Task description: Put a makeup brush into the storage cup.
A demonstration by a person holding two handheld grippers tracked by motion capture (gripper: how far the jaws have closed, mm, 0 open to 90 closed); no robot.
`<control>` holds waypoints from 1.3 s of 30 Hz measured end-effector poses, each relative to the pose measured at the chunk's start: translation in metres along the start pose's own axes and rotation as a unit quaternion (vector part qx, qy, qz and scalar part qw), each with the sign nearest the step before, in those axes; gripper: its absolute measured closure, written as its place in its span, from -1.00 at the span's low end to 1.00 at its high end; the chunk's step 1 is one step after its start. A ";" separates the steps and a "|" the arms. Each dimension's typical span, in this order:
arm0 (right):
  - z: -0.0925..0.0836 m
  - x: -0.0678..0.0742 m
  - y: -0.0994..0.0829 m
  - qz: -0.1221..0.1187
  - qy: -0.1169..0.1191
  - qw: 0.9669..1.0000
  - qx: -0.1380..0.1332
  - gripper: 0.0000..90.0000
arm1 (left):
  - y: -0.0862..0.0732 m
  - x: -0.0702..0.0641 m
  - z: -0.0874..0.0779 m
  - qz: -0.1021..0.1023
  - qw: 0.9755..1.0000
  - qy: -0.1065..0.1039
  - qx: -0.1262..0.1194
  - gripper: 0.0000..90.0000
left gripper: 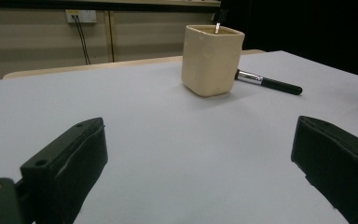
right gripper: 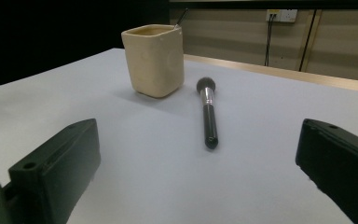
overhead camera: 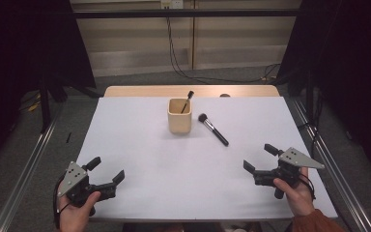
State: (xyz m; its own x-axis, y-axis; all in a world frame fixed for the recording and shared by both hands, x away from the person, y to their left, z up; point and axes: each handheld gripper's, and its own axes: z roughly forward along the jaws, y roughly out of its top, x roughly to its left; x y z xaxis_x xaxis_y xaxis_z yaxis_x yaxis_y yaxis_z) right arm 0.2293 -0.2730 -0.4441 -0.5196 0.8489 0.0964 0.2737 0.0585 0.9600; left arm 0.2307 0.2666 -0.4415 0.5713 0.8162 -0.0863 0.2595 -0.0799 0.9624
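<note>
A cream square cup stands upright toward the back middle of the white table. A thin black brush leans inside it, tip up. A larger black-handled makeup brush lies flat just right of the cup. My left gripper rests open near the front left edge, nothing between its jaws. My right gripper is open near the front right, well short of the lying brush.
A wooden table edge runs behind the white sheet. Cables hang down the back wall to the floor. Metal rails flank both sides of the table. Dark curtains stand at left and right.
</note>
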 end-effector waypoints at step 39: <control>0.089 -0.012 0.050 -0.038 0.019 0.997 0.061 -1.00 | 0.002 -0.003 0.001 0.024 1.000 -0.010 0.004 -0.92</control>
State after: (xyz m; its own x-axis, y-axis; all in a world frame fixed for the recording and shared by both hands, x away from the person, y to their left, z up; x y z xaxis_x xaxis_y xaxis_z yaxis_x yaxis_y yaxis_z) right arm 0.3212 -0.2331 -0.4206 -0.5729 0.8188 0.0371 0.3271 0.1869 0.9263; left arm 0.2303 0.2630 -0.4397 0.5985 0.7998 -0.0451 0.2374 -0.1233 0.9635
